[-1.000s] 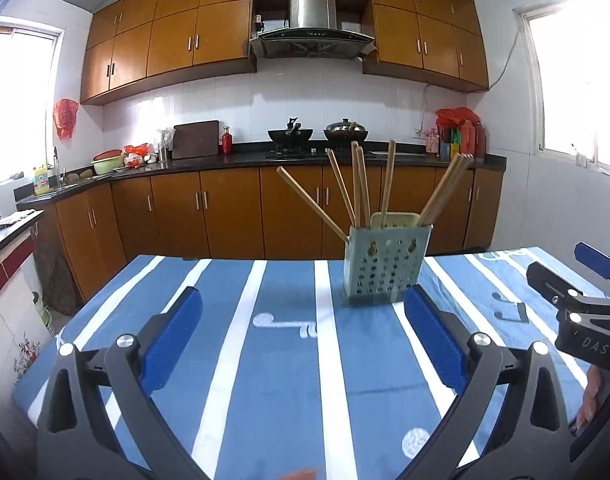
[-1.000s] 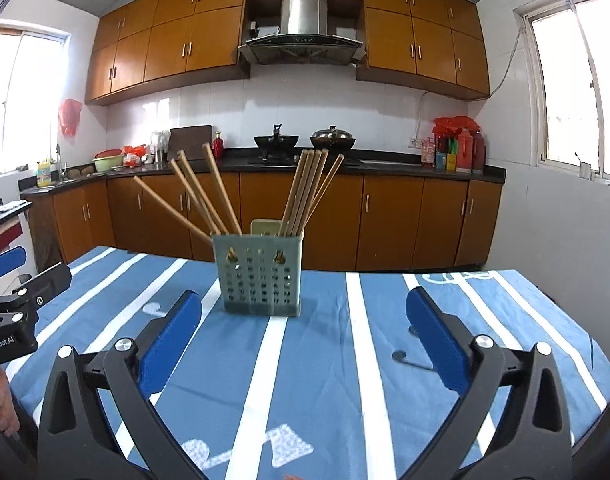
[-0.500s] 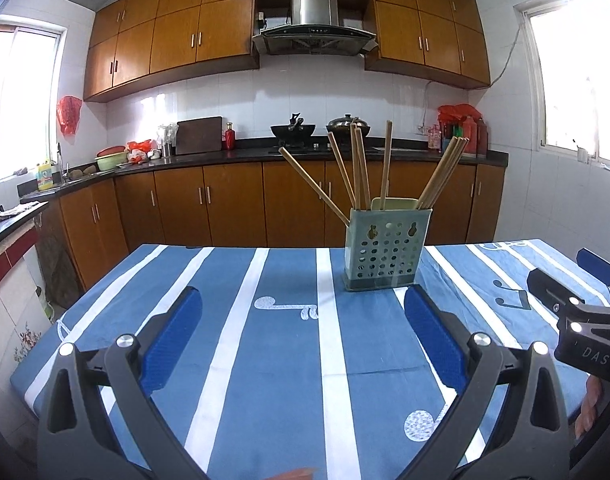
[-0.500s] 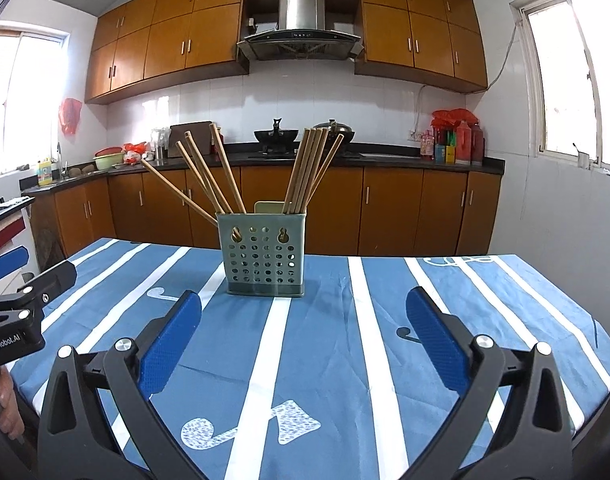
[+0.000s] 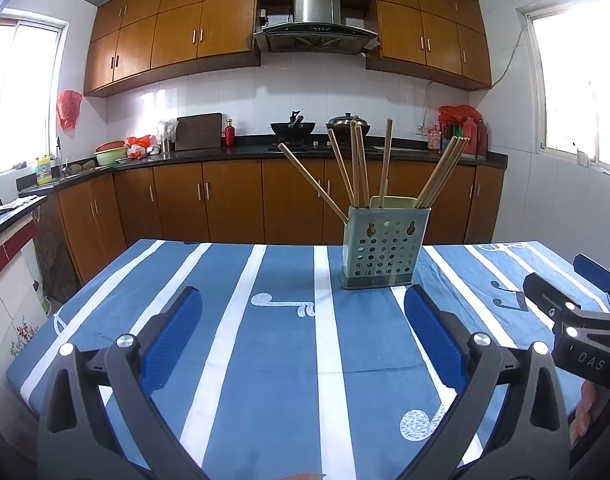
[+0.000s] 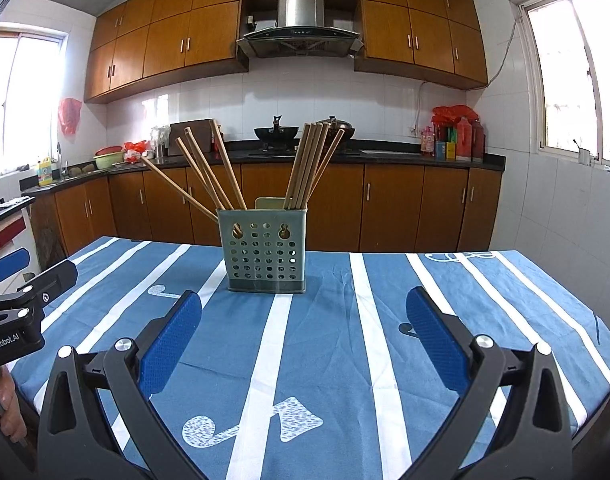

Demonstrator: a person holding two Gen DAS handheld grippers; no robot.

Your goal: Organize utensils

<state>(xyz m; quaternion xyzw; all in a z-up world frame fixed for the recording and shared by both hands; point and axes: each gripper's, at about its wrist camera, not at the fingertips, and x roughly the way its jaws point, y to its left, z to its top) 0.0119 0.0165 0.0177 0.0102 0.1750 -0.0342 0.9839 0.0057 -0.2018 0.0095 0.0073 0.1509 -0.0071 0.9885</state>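
Observation:
A pale green perforated utensil holder point(image 5: 386, 246) stands upright on the blue striped tablecloth point(image 5: 281, 352), and it also shows in the right wrist view point(image 6: 263, 250). Several wooden chopsticks point(image 5: 359, 168) stick out of it, fanned left and right point(image 6: 309, 164). My left gripper point(image 5: 303, 318) is open and empty, held well back from the holder. My right gripper point(image 6: 304, 316) is open and empty, also back from the holder. Each gripper shows at the edge of the other's view: the right one point(image 5: 573, 300) and the left one point(image 6: 21, 284).
The table's far edge point(image 6: 385, 252) lies just behind the holder, its right edge point(image 6: 601, 344) near my right gripper. Brown cabinets and a dark counter point(image 5: 265, 152) with pots run along the back wall.
Both grippers have pulled back and tilted level, so the holder looks smaller and higher in view. Both stay open and empty.

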